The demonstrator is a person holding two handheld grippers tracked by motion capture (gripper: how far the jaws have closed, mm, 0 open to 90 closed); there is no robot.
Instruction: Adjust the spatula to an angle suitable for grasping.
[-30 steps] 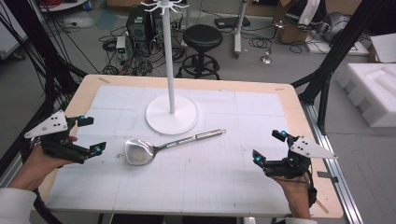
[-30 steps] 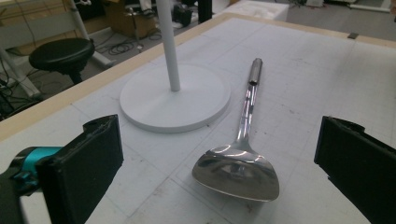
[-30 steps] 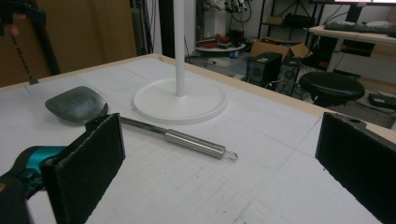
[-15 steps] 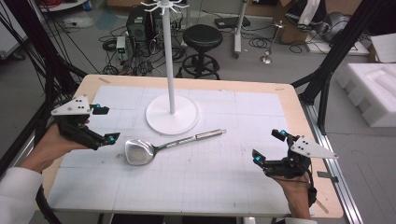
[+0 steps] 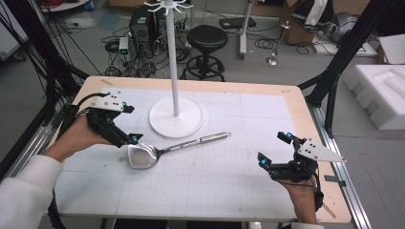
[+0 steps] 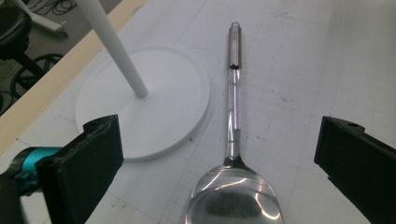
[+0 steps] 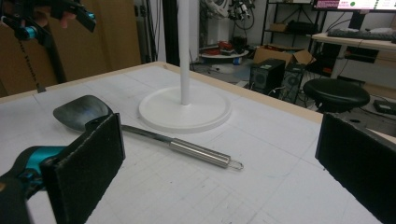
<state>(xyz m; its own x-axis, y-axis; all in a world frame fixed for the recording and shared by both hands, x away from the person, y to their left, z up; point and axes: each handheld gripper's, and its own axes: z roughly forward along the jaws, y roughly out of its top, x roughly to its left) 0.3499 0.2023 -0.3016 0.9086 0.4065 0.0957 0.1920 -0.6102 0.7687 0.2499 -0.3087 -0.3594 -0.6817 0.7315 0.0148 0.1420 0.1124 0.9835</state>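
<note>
Jaws gape wide and empty on both grippers, left gripper (image 5: 125, 125) beside the unlabelled steel ladle (image 5: 143, 155).

Both hand-held grippers (image 5: 128, 125) (image 5: 274, 149) agape.

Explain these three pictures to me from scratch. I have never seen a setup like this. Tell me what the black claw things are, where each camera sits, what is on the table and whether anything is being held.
A person sits at a table, holding a two-jaw gripper in each hand.

The high view looks down from above: the left gripper is at the left, the right gripper at the right. The other two views come from cameras riding on each gripper, so the black blocks at the bottom of those pictures are its own jaws.

On the table lie a metal spatula and a white stand with a tall pole.

Nothing is held. Both grippers are open; the left one hovers over the spatula's blade.
</note>
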